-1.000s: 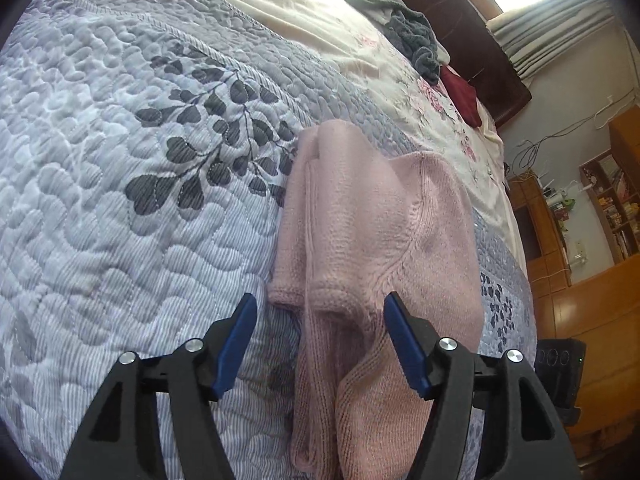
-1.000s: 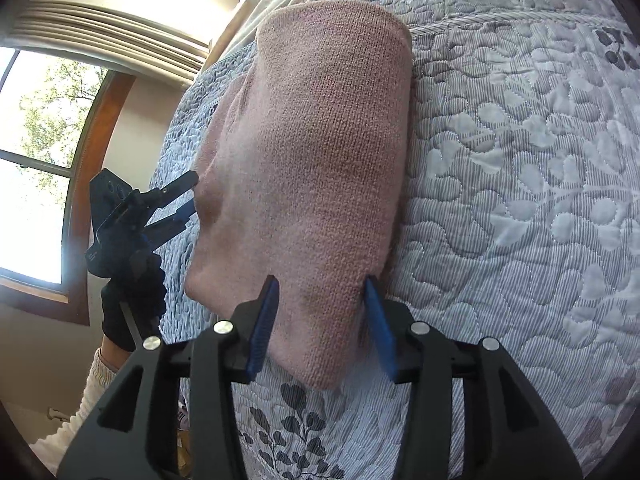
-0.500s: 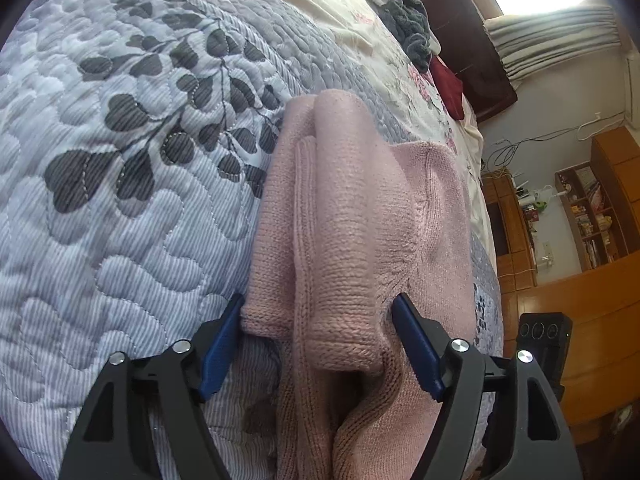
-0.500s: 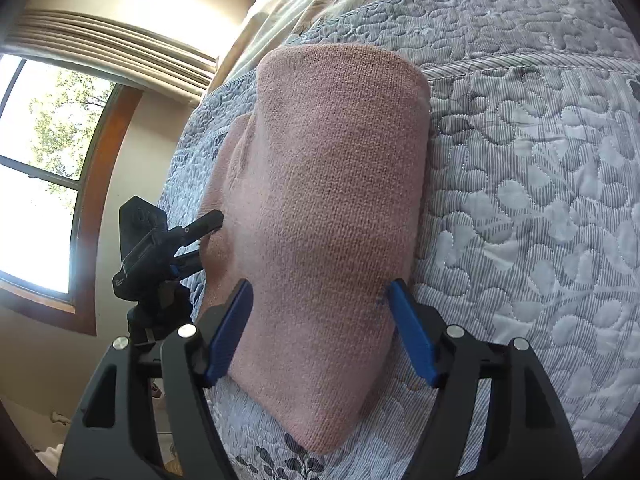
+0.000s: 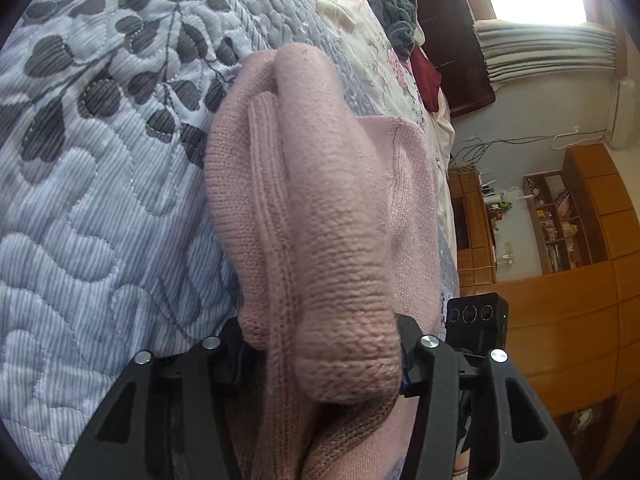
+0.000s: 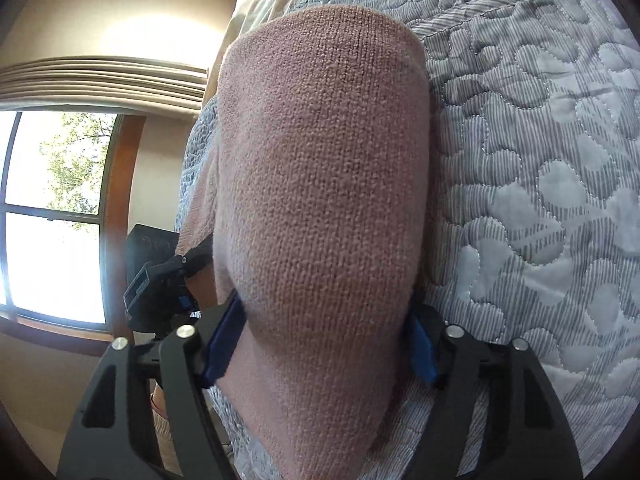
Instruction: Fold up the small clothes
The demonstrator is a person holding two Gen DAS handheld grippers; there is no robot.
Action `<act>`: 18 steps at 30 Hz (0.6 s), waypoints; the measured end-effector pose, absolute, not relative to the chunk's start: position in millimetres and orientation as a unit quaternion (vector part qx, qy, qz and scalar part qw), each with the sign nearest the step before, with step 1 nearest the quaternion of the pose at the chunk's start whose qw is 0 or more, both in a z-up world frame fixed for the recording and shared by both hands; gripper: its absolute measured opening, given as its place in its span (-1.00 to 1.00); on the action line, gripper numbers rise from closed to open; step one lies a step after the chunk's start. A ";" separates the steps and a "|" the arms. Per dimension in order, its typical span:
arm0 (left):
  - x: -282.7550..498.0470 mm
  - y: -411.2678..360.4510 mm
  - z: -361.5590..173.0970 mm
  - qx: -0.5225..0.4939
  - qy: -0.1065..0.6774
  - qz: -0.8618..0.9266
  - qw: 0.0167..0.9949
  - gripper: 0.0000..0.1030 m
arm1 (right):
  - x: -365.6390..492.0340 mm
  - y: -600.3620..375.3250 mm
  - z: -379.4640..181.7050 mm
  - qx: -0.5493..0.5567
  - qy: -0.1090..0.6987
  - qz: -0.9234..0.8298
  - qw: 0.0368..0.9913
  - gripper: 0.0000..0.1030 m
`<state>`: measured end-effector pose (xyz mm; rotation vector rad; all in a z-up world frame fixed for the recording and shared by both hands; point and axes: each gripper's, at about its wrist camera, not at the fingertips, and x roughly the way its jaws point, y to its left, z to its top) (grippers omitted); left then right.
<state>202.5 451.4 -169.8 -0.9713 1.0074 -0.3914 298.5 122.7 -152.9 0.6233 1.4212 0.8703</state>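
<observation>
Here, the left gripper (image 5: 320, 354) has its fingers spread wide on either side of a folded pink sweater (image 5: 320, 216), whose bunched near end fills the gap between them; the knit presses against both fingers, and whether they clamp it or only straddle it cannot be told. The blue pads are almost wholly hidden by the fabric. In the right wrist view, the right gripper (image 6: 320, 344) likewise stands released and wide, its blue fingers (image 6: 222, 344) flanking the smooth folded face of the same sweater (image 6: 320, 184), which bulges between and over them and touches them on both sides.

The sweater lies on a bed covered by a grey quilt (image 5: 92, 184) stitched with pebble shapes and dark leaves. It stretches away from each gripper along the quilt, a ribbed edge and a rolled fold showing in the left view.

Beyond it, a cream sheet (image 5: 360, 12) carries a heap of grey-green clothing (image 5: 394, 4) and a dark red garment (image 5: 426, 76) near a dark headboard (image 5: 460, 40). Wooden shelves (image 5: 560, 216) line the far wall. In the right view the other gripper (image 6: 160, 280) pokes out beside the sweater's left edge, before a window (image 6: 52, 216) with a wooden frame.
</observation>
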 end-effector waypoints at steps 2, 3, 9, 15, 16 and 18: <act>198.6 448.9 -167.8 -0.451 0.451 -0.180 0.749 -0.07 | 295.6 114.0 -144.3 0.275 0.614 0.387 0.631 -0.05; 195.2 446.9 -165.9 -0.457 0.445 -0.182 0.748 -0.09 | 293.3 110.7 -137.5 0.269 0.609 0.391 0.636 -0.07; 183.4 398.9 -133.7 -0.441 0.427 -0.216 0.759 -0.11 | 267.6 63.3 -87.0 0.243 0.574 0.408 0.667 -0.10; 165.6 326.0 -110.4 -0.428 0.415 -0.261 0.760 -0.11 | 235.4 -21.6 -57.8 0.235 0.561 0.402 0.684 -0.10; 161.6 313.5 -109.8 -0.421 0.415 -0.265 0.762 -0.11 | 229.3 -30.6 -57.2 0.230 0.562 0.398 0.687 -0.10; 152.5 293.2 -114.7 -0.413 0.423 -0.270 0.760 -0.10 | 218.3 -46.7 -61.6 0.227 0.568 0.387 0.690 -0.10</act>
